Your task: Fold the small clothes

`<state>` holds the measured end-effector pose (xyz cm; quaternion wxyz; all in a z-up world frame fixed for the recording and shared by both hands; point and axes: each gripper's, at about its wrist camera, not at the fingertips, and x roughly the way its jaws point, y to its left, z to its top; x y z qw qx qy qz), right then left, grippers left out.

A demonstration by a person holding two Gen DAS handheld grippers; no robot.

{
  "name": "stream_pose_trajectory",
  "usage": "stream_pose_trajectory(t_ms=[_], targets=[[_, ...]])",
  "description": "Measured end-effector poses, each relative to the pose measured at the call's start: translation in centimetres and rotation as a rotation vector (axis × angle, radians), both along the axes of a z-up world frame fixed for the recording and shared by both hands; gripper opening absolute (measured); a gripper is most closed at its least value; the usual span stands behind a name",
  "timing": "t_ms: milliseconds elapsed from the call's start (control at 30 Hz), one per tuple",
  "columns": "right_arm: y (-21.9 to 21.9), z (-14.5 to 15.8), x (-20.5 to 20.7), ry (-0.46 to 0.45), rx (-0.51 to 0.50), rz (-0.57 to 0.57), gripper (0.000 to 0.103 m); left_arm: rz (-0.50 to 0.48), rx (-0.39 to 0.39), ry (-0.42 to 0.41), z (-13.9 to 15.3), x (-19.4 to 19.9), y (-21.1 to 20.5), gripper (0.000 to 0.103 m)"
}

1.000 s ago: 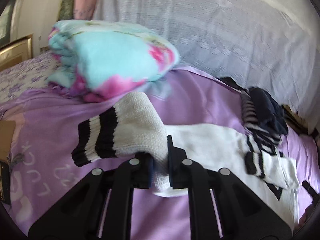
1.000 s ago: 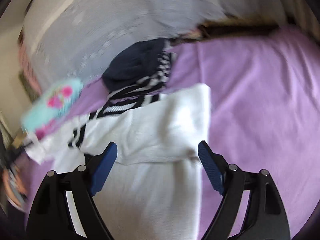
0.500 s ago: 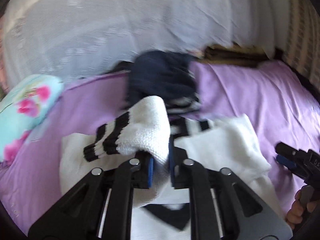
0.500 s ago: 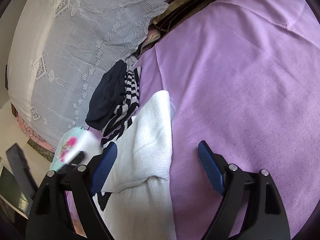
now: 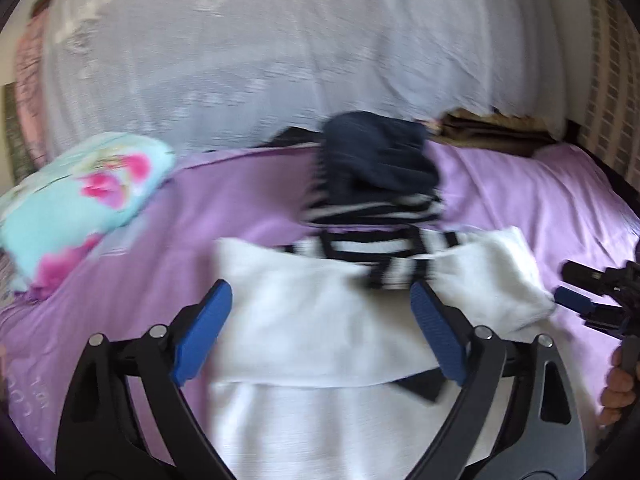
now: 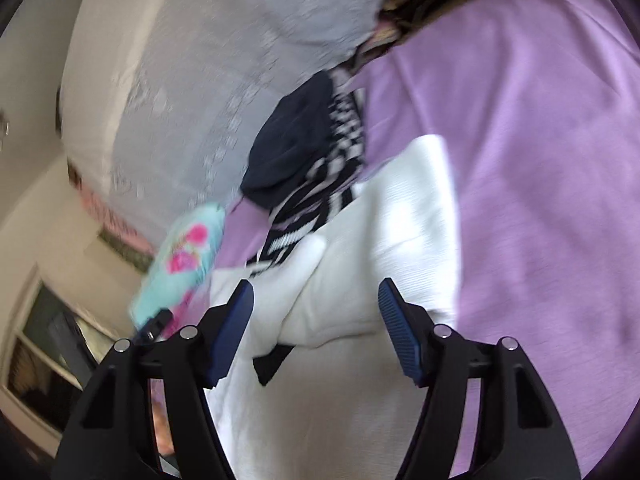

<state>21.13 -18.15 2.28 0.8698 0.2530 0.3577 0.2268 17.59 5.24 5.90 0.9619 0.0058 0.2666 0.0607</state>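
Note:
A white knit sweater (image 5: 320, 320) with black-striped cuffs (image 5: 392, 252) lies on the purple bedspread (image 5: 240, 200), its sleeves folded across the body. My left gripper (image 5: 320, 332) is open and empty just above the folded sleeves. My right gripper (image 6: 316, 328) is open and empty over the same sweater (image 6: 380, 260); it also shows at the right edge of the left wrist view (image 5: 580, 296), held by a hand.
A pile of dark navy and striped clothes (image 5: 372, 168) lies behind the sweater. A folded turquoise floral blanket (image 5: 84, 196) sits at the left. A white lace cover (image 5: 280, 60) rises at the back. Brown fabric (image 5: 492, 132) lies at the back right.
My left gripper has opened and let go of the striped-cuff sleeve, which now lies across the sweater. The right gripper has swung back over the sweater.

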Motion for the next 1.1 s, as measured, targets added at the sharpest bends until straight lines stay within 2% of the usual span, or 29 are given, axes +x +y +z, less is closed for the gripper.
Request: stream_pose_trajectory(t_ms=[33, 100, 167, 233, 267, 300, 367, 400, 433, 467, 533, 567, 600, 667, 733, 800, 867, 967, 1033, 1100], targets=[[1.7, 0.3, -0.2, -0.029, -0.084, 0.021, 0.066, 0.036, -0.010, -0.005, 0.0, -0.5, 1.6, 0.096], [6.3, 0.9, -0.6, -0.102, -0.302, 0.080, 0.066, 0.110, -0.088, 0.008, -0.7, -1.0, 5.7, 0.097], [10.0, 1.1, -0.8, -0.170, -0.463, 0.109, 0.066, 0.159, -0.214, 0.044, -2.1, -0.9, 9.4, 0.097], [13.3, 1.1, -0.3, -0.220, -0.598, 0.120, 0.067, 0.184, -0.307, 0.090, -3.4, -0.1, 11.6, 0.097], [14.6, 0.8, 0.2, -0.221, -0.657, 0.122, 0.067, 0.175, -0.329, 0.122, -4.0, 0.5, 12.0, 0.097], [15.9, 0.4, 1.1, -0.208, -0.719, 0.129, 0.067, 0.165, -0.329, 0.147, -4.6, 1.0, 12.1, 0.097], [17.1, -0.7, 2.7, -0.191, -0.787, 0.118, 0.067, 0.168, -0.256, 0.208, -5.7, 2.2, 11.3, 0.097], [17.1, -1.1, 3.3, -0.183, -0.809, 0.107, 0.056, 0.164, -0.216, 0.246, -6.4, 3.1, 10.7, 0.097], [16.5, -1.1, 3.7, -0.177, -0.787, 0.094, 0.043, 0.158, -0.181, 0.278, -6.8, 3.6, 10.2, 0.097], [14.9, -0.7, 3.9, -0.166, -0.708, 0.068, 0.023, 0.164, -0.137, 0.300, -7.1, 4.0, 9.7, 0.098], [10.2, 0.2, 4.0, -0.125, -0.495, -0.020, 0.022, 0.166, -0.108, 0.298, -7.2, 4.2, 9.4, 0.099], [6.7, 0.1, 4.0, -0.070, -0.369, -0.087, 0.022, 0.164, -0.105, 0.297, -7.1, 4.2, 9.6, 0.099], [3.4, -0.6, 4.0, -0.009, -0.265, -0.153, 0.033, 0.166, -0.109, 0.301, -7.2, 4.4, 9.7, 0.100], [-1.2, -2.6, 3.5, 0.092, -0.178, -0.240, 0.045, 0.166, -0.132, 0.310, -7.5, 4.6, 10.3, 0.101], [-4.1, -3.6, 2.6, 0.108, -0.109, -0.281, 0.045, 0.167, -0.134, 0.313, -7.6, 4.9, 10.4, 0.101], [-5.7, -3.2, 2.1, 0.108, -0.063, -0.319, 0.045, 0.175, -0.115, 0.310, -7.4, 4.5, 9.7, 0.101], [-5.9, -2.0, 1.6, 0.046, -0.086, -0.342, 0.045, 0.187, -0.105, 0.292, -7.0, 3.9, 9.4, 0.101], [-4.1, -0.3, 1.0, -0.047, -0.171, -0.308, 0.045, 0.192, -0.128, 0.244, -5.9, 2.6, 9.5, 0.101], [-2.4, 0.7, 0.9, -0.107, -0.216, -0.251, 0.045, 0.144, -0.168, 0.179, -4.5, 1.9, 9.1, 0.101], [-0.5, 0.9, 1.5, -0.123, -0.251, -0.180, 0.045, 0.095, -0.173, 0.134, -3.4, 2.1, 8.2, 0.101]])
